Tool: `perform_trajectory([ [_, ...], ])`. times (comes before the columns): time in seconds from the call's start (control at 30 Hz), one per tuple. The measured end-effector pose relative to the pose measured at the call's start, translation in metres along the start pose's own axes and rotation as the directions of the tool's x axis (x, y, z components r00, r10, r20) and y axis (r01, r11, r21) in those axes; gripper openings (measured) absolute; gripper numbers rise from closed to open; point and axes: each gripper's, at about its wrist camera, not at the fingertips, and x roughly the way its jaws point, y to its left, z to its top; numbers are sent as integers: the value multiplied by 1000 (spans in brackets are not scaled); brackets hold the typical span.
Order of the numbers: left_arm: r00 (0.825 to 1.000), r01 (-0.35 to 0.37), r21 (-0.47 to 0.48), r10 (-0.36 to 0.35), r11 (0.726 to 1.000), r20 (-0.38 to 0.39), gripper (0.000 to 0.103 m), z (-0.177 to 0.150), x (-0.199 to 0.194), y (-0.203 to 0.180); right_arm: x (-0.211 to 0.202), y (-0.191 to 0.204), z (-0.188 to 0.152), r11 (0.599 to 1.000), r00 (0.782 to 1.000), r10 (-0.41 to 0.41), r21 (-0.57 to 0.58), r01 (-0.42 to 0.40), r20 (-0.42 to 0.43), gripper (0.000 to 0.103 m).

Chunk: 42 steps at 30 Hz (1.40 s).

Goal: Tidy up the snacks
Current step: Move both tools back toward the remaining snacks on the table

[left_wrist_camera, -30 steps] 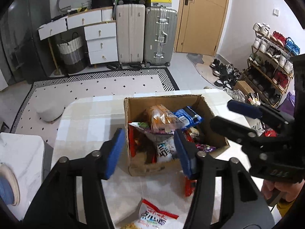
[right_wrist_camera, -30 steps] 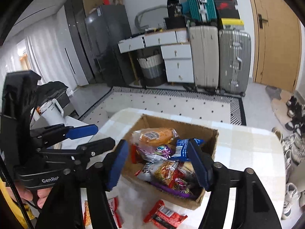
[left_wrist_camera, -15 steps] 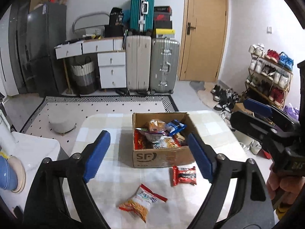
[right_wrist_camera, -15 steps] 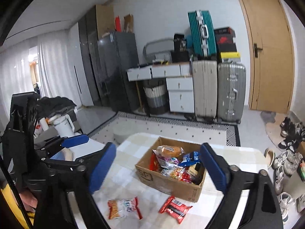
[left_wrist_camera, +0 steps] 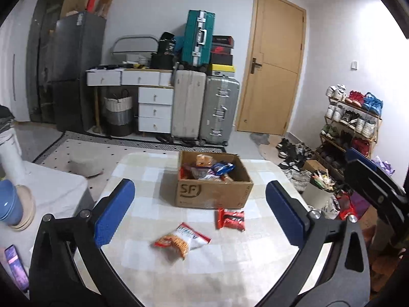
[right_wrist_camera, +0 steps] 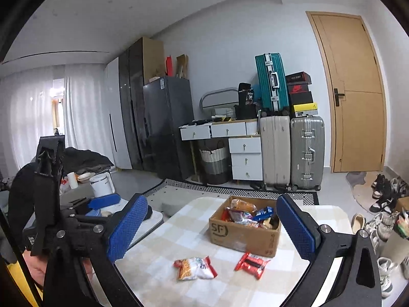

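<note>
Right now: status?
Left gripper and right gripper open, empty. Chips and red pack on table, outside box. Nothing blocking.

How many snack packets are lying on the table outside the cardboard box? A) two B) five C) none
A: two lie on the checked table in front of the cardboard box, an orange-and-white chip bag and a red packet; the same pair shows in the right wrist view.
</note>
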Motion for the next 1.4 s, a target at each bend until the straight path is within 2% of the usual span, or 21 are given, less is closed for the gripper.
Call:
perform_trajectory([
  [0.27, 997, -69, 14, 69, 997, 38, 102, -55, -62, 16, -28, 8, -37, 996, 1000, 15, 91, -17, 22, 102],
  [0.43, 996, -90, 21, 89, 996, 27, 102, -82, -63, 23, -25, 8, -57, 992, 1000, 5, 123, -6, 7, 102],
  [0.63, 994, -86, 5, 86, 996, -69, 102, -104, -22, 29, -5, 2, -89, 991, 996, -39, 125, 49, -81, 102],
  [0.9, 984, -93, 1, 92, 996, -153, 102, -112, 53, 27, 15, -13, -108, 986, 991, -75, 142, 91, -115, 102],
  [1.07, 965, -111, -37, 98, 993, -242, 102, -131, 104, 42, 30, -25, -123, 984, 987, -78, 151, 99, -139, 102],
  [1.27, 936, -101, -73, 70, 992, -345, 102, -149, 166, 52, 58, -49, -146, 976, 977, -60, 196, 101, -202, 102],
  [1.4, 929, -116, -56, 89, 992, -358, 102, -149, 198, 56, 76, -61, -159, 970, 970, -38, 223, 93, -242, 102],
])
